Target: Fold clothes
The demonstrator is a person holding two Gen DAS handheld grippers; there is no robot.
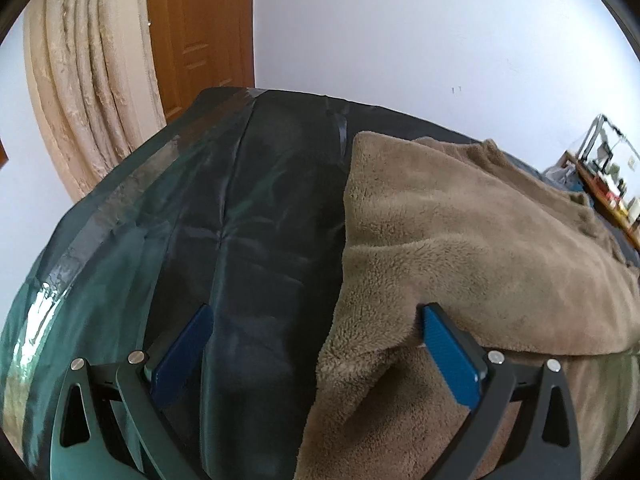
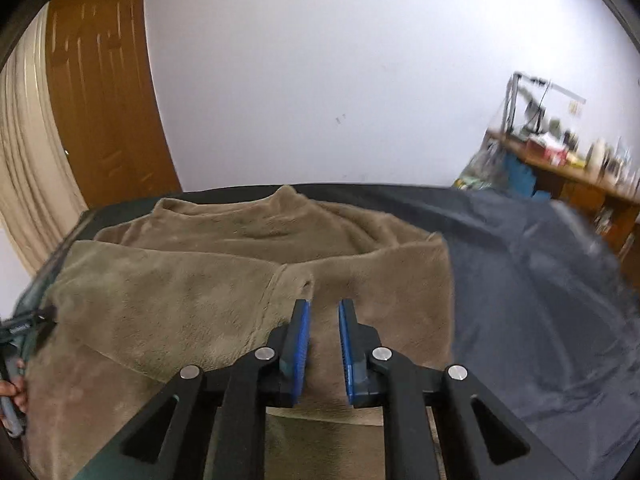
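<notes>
So the tan fleece garment (image 2: 248,280) is lying spread out on the surface, which is covered with a dark green-black shiny cloth (image 1: 248,208), and part of the fleece is folded over itself with its collar end out past the fingertips. On the left gripper (image 1: 316,312) the black fingers with blue pads (image 1: 182,352) are spread wide apart; one pad sits over the bare dark cloth, and the other blue pad (image 1: 450,352) sits against the fleece, with the garment's edge running up between the two. Nothing is pinched there, just open space and fabric underneath. On the right gripper (image 2: 325,304) the blue-padded fingers (image 2: 301,352) are nearly together with only a narrow slot left between them, and I see fleece through that slot, but it looks like it's lying below rather than pinched, so I'd call it closed on nothing. Off to the left of those fingers, at the frame edge, a person's hand (image 2: 14,394) is on the other tool. Beyond the fingertips there's a white wall (image 2: 320,80), a brown wooden door (image 2: 104,92) and a cluttered wooden desk (image 2: 576,168) off to the right.
</notes>
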